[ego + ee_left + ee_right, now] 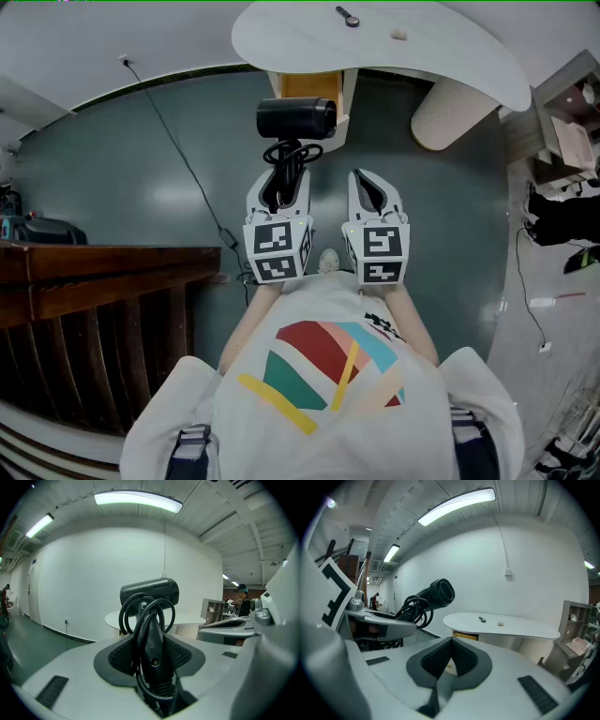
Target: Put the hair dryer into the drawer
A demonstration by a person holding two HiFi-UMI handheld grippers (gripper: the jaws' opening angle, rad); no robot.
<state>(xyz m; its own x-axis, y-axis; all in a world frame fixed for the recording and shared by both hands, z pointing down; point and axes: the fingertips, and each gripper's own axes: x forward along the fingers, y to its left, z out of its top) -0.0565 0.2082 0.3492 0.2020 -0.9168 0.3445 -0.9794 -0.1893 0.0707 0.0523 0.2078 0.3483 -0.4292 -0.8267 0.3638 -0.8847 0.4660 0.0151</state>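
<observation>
My left gripper is shut on the handle of a black hair dryer, whose coiled black cord loops around the handle. In the left gripper view the handle stands upright between the jaws with the barrel on top. The right gripper hangs beside it, shut and empty; its pads meet at the tip. A light wooden drawer sits under the white table's near edge, just beyond the dryer's barrel, which hides part of it. The right gripper view shows the dryer at left and the drawer ahead.
A white rounded table carries two small items. A beige ribbed cylinder stands beneath it. Dark wooden furniture is at my left. A thin cable runs across the grey floor. Shelves and clutter are at the right.
</observation>
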